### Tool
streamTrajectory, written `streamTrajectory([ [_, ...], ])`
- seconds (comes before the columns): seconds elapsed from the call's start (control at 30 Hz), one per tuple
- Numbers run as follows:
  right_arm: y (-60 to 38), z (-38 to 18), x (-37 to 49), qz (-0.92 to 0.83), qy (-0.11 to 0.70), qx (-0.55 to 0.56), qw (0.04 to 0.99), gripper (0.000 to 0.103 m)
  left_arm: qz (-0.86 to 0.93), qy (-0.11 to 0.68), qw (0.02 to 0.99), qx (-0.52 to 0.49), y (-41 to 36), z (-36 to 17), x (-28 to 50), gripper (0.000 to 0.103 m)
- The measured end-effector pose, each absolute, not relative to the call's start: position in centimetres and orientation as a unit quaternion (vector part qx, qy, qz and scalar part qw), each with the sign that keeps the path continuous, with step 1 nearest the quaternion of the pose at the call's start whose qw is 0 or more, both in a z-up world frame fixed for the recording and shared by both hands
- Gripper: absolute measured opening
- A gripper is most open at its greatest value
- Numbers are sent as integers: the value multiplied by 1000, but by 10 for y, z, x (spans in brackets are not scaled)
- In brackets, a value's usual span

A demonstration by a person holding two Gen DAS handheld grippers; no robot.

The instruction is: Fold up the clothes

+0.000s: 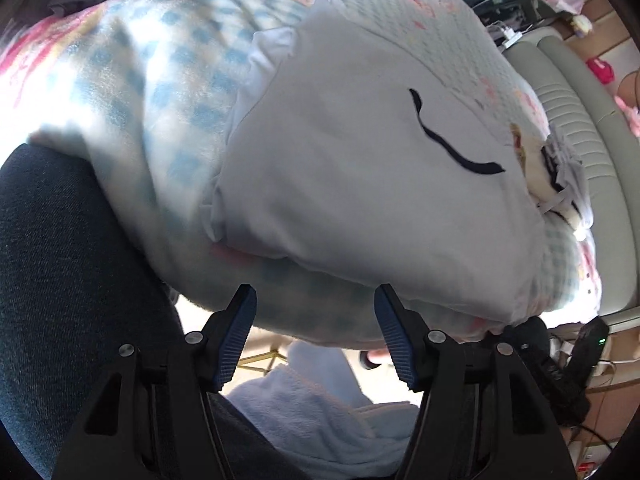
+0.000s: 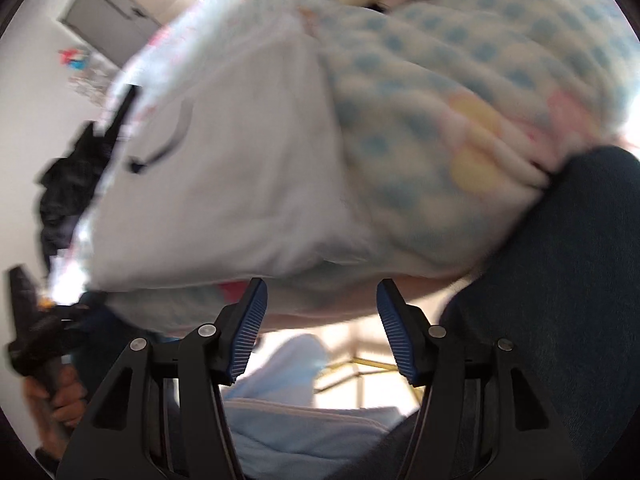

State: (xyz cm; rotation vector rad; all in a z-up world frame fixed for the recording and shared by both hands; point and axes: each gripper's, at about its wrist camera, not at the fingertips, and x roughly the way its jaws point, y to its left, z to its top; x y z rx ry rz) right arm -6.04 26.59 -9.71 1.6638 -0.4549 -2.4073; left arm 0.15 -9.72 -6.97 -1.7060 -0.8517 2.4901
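Blue-checked blanket (image 1: 160, 92) covers bed, cartoon prints on it. Grey sofa (image 1: 576, 132) beside bed. Grey cabinet (image 2: 108, 12) against white wall. Right view blurred.

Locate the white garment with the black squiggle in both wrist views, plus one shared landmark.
Left wrist: white garment fills the centre and right, lying on the blue-checked blanket, above the open left gripper.
Right wrist: white garment sits centre-left, blurred, above the open right gripper.
Shared landmark: the black curved line on the garment.
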Motion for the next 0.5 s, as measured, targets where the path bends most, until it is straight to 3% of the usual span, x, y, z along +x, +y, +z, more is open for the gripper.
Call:
streamTrajectory([
  [0.27, 274, -86, -58, -839, -156, 520, 40, 56, 818, -320, -15, -479, -126, -64, 10, 64],
  [0.4, 258, -77, -58, -835, -157, 515, 113, 58, 801, -359, 40, -477, -131, -71, 9, 65],
  [0.5, 233, -88, -64, -815, -134, 543, 153, 62, 800, -335, 43, -496, -116, -81, 3, 65],
])
